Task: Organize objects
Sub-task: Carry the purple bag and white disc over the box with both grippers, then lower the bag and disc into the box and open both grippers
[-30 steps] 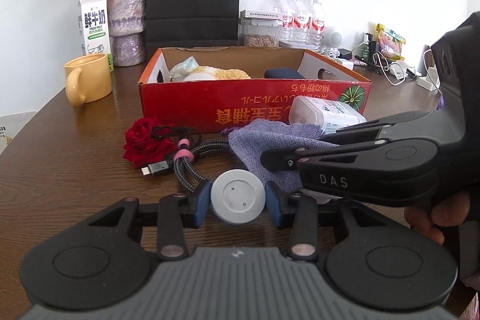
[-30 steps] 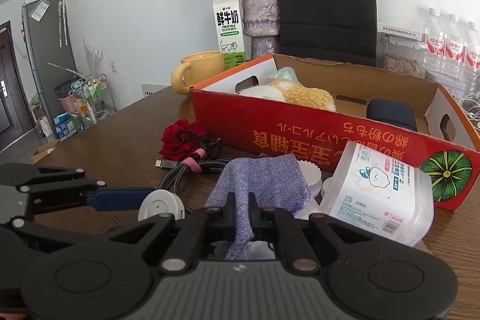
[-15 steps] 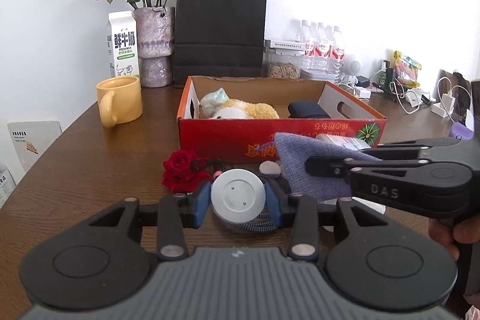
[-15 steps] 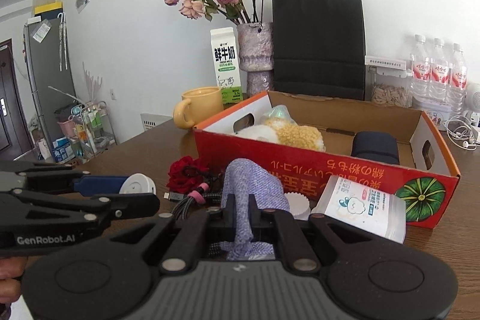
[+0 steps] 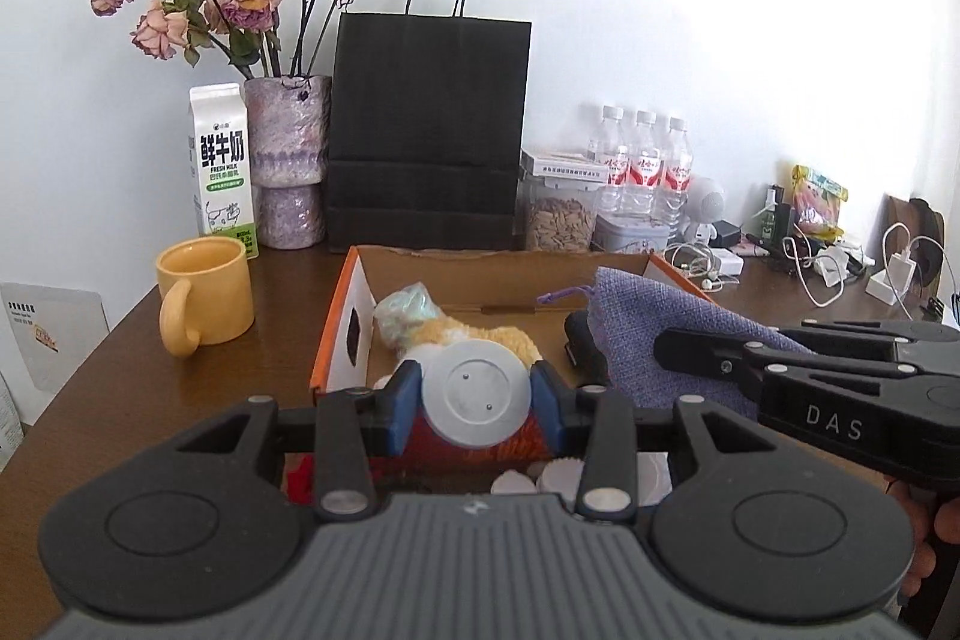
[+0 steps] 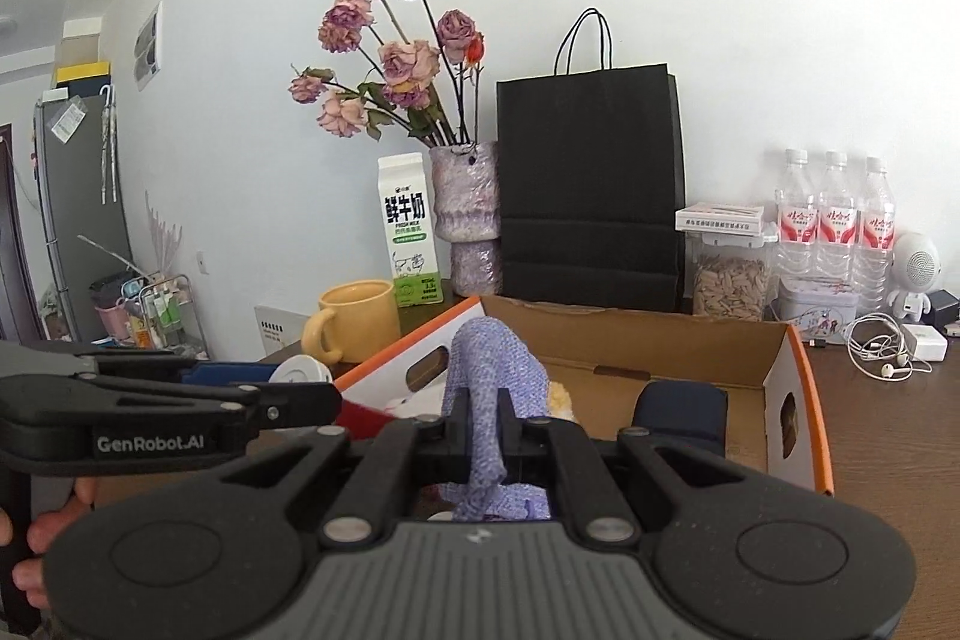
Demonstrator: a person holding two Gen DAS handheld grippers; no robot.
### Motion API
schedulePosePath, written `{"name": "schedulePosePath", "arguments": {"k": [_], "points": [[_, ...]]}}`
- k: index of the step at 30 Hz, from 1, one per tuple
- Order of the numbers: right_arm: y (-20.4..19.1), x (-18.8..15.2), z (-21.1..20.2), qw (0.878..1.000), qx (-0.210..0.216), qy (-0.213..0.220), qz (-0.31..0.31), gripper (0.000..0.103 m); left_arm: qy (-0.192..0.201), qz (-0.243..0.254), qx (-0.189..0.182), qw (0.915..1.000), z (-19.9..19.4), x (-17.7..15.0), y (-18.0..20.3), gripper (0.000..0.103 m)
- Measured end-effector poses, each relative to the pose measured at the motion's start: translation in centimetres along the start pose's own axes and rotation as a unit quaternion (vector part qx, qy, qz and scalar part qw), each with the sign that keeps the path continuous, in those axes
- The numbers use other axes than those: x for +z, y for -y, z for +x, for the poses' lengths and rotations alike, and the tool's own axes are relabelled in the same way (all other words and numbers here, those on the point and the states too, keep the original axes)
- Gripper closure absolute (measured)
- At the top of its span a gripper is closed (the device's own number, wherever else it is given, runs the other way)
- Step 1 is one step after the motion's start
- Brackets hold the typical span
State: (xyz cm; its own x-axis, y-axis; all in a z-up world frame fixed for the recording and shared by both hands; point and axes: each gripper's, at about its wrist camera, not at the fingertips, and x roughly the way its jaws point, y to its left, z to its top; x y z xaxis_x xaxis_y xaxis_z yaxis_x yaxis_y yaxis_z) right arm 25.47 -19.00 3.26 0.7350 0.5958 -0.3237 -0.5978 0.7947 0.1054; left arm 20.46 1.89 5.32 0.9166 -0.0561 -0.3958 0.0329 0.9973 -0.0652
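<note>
**A:** Brown table (image 5: 90,400) under both claws, white wall behind, and the box (image 5: 336,340) straight ahead of them. What is each one carrying?

**B:** The left claw (image 5: 477,403) is clamped on a grey puck (image 5: 477,394), pinched between its blue pads (image 5: 401,409). The right claw (image 6: 485,436) is closed tight on a fold of purple pouch (image 6: 492,370); the rest of the cloth droops below its jaws.

**A:** And the box relative to them?

**B:** Just ahead of and below both. A fluffy toy (image 5: 480,331) sits right beyond the puck; a dark case (image 6: 681,412) lies ahead and to the right of the right claw.

**A:** So how would you finish it cleanly?

**B:** I'd carry each load well past the near wall before lowering — the hanging pouch could snag on that edge. Aim the puck at bare cardboard beside the toy. The claws are close together, so I'd drop one load first, then the other — and open only once the load rests on the floor.
</note>
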Motion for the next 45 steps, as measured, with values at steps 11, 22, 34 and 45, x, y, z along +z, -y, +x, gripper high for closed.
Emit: {"name": "schedulePosePath", "arguments": {"k": [11, 22, 34, 45], "points": [[5.1, 2.0, 4.4, 0.998, -0.056, 0.015, 0.014, 0.098, 0.006, -0.017, -0.010, 0.9998, 7.3, 3.9, 1.0, 0.062], [8.6, 1.8, 8.8, 0.995, -0.100, 0.005, 0.000, 0.098, -0.004, -0.031, 0.005, 0.9995, 13.7, 5.4, 0.5, 0.062], [8.8, 0.5, 10.4, 0.990, -0.134, -0.034, -0.002, 0.000, -0.012, -0.017, 0.040, 0.9990, 14.6, 4.6, 0.7, 0.000], [8.6, 0.5, 10.1, 0.990, -0.134, -0.037, 0.004, 0.000, -0.017, -0.024, 0.041, 0.9987, 14.2, 4.6, 0.4, 0.000]]}}
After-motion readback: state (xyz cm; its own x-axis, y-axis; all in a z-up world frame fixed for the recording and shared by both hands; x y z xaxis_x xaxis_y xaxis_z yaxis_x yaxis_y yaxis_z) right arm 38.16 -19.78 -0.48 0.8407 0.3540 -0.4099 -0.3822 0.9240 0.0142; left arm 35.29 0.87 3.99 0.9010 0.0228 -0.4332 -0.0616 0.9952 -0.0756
